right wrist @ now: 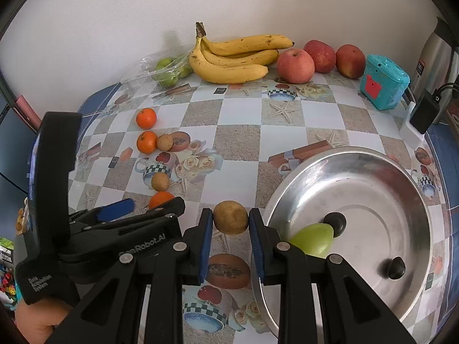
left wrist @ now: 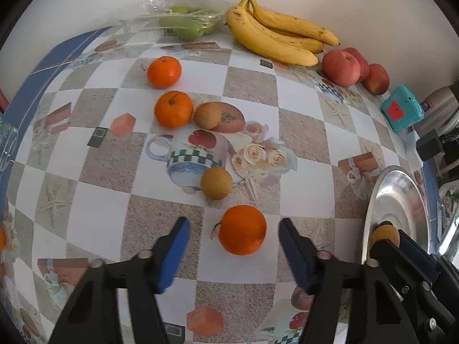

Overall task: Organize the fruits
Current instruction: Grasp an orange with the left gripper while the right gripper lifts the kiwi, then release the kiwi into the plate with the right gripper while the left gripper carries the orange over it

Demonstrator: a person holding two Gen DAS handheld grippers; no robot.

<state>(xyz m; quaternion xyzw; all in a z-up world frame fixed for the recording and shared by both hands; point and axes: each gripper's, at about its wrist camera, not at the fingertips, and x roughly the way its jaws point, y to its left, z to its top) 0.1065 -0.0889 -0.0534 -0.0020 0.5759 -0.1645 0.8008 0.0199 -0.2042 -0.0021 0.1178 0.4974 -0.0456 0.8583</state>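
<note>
My left gripper is open with an orange on the table between its blue pads. My right gripper is shut on a small brown round fruit, held just left of the steel bowl. The bowl holds a green fruit and two dark fruits. Two more oranges and two brown fruits lie further out. The right gripper with its fruit also shows in the left wrist view.
Bananas, three red apples and a clear tray of green fruit line the wall. A teal box, a black charger and a steel kettle stand at the right.
</note>
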